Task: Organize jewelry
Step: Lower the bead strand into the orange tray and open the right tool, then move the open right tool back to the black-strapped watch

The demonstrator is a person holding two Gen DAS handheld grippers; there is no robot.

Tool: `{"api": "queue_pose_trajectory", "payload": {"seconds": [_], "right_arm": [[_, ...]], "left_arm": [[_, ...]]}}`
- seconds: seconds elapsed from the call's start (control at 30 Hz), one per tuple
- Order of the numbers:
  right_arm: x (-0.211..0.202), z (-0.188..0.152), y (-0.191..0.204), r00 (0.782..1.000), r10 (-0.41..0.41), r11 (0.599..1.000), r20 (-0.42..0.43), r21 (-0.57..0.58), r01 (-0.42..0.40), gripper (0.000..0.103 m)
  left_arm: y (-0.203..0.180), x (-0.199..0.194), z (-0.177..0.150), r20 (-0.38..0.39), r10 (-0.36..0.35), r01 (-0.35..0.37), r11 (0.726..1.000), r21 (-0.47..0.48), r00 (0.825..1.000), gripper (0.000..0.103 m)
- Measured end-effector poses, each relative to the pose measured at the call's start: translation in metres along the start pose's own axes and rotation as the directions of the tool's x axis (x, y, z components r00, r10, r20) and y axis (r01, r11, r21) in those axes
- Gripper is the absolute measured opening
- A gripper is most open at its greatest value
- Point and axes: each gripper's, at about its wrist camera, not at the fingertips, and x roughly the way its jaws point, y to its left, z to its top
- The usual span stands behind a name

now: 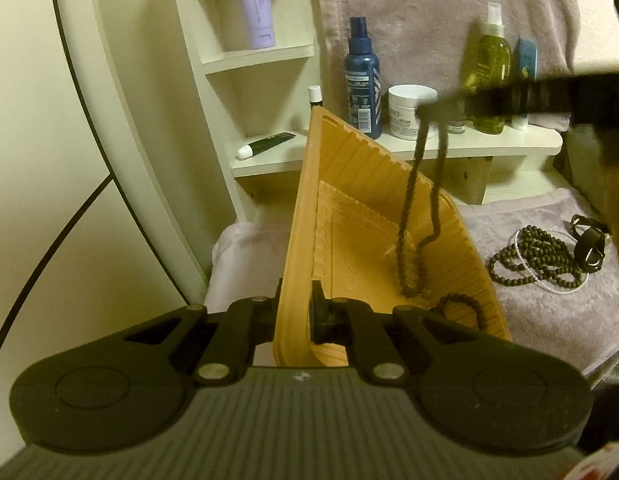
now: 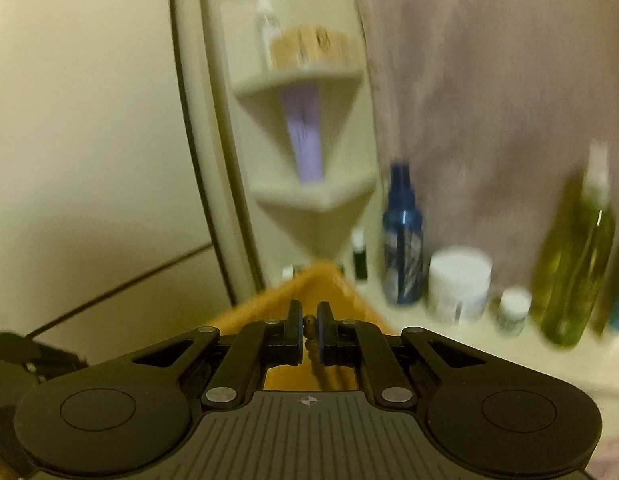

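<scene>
One dark bead necklace [image 1: 413, 216] hangs from the clamped right gripper [image 2: 309, 328] into the tilted orange tray [image 1: 349, 184], whose rim the left gripper [image 1: 295, 312] pinches. More beads [image 1: 537, 260] lie on a lilac towel [image 1: 549, 304] below a cream shelf [image 1: 489, 144] of bottles.

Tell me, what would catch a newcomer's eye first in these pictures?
Probably the orange tray, tilted up at the middle of the left view with the left claw shut on its rim. Next, a dark bead necklace dangling from the right claw into that tray. More beads lie on the mauve towel to the right.
</scene>
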Motion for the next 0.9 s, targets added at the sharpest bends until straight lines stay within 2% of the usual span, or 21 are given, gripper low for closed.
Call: {"api": "queue_pose_trajectory", "payload": {"seconds": [0.23,0.43,0.5,0.57,0.6,0.63,0.73,0.9], "right_arm": [[0.005,-0.038,-0.009,0.995,0.027,0.998,-0.097,0.063,-0.021,0.007],[0.009,-0.051,-0.008,0.991,0.057,0.995,-0.122,0.088,-0.047,0.007],[0.005,-0.054,-0.007,0.993,0.049,0.995,-0.112,0.09,-0.039,0.012],[-0.002,-0.055,-0.008,0.995,0.025,0.995,-0.093,0.094,-0.016,0.028],[-0.008,-0.055,-0.008,0.997,0.008,0.995,-0.076,0.099,0.0,0.04],[-0.016,-0.057,-0.008,0.998,-0.017,0.995,-0.057,0.1,0.022,0.046],[-0.038,-0.064,-0.009,0.994,-0.106,0.991,-0.032,0.08,0.109,0.048],[-0.077,-0.085,-0.023,0.963,-0.27,0.958,-0.01,0.094,0.27,0.051]], "left_arm": [[0.001,0.001,-0.001,0.0,0.001,-0.001,1.0,-0.006,1.0,0.007],[0.003,0.002,-0.001,-0.006,0.0,0.0,1.0,-0.012,1.0,0.007],[0.003,0.002,-0.001,-0.007,0.001,-0.001,1.0,-0.011,1.0,0.007],[0.003,0.002,-0.001,-0.007,0.001,-0.001,1.0,-0.01,1.0,0.007],[0.003,0.002,-0.001,-0.006,0.001,-0.002,1.0,-0.01,1.0,0.007],[0.003,0.002,-0.001,-0.006,0.002,-0.002,1.0,-0.011,1.0,0.007],[0.003,0.003,-0.001,-0.006,0.002,-0.002,1.0,-0.011,1.0,0.007],[0.003,0.003,-0.001,-0.005,0.004,-0.004,1.0,-0.01,1.0,0.007]]}}
